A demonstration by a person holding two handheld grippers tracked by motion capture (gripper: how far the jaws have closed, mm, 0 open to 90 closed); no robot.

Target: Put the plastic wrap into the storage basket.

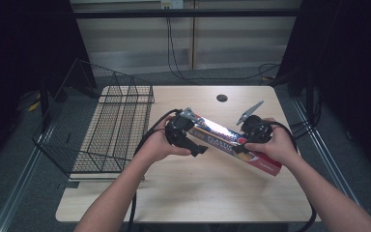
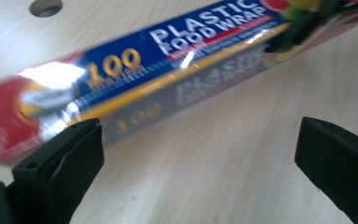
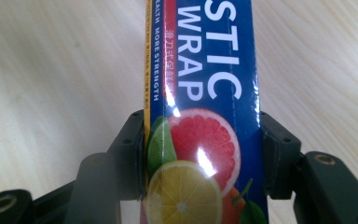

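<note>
One wrap box (image 1: 232, 144), right tongs (image 3: 204, 154) clamped on it; left tongs (image 2: 196, 154) released beside box; one basket (image 1: 107, 126) left of box, bare surface (image 1: 198, 193) around

- The plastic wrap box (image 1: 234, 143) is mostly dark blue with big white letters.
- One end of the box is red, and a yellow "100" sits on the blue beside it.
- A thin yellow stripe runs along one edge of the box, with small dark letters on it.
- The side of the box is grey with pale letters.
- Fruit pictures are on the box: a pink grapefruit slice, a yellow lemon slice, green lime and some orange.
- The left gripper (image 2: 196, 154) and the right gripper (image 3: 203, 154) are black.
- The table (image 1: 203, 193) is light wood with faint lines.
- The wire basket (image 1: 104, 125) is black.
</note>
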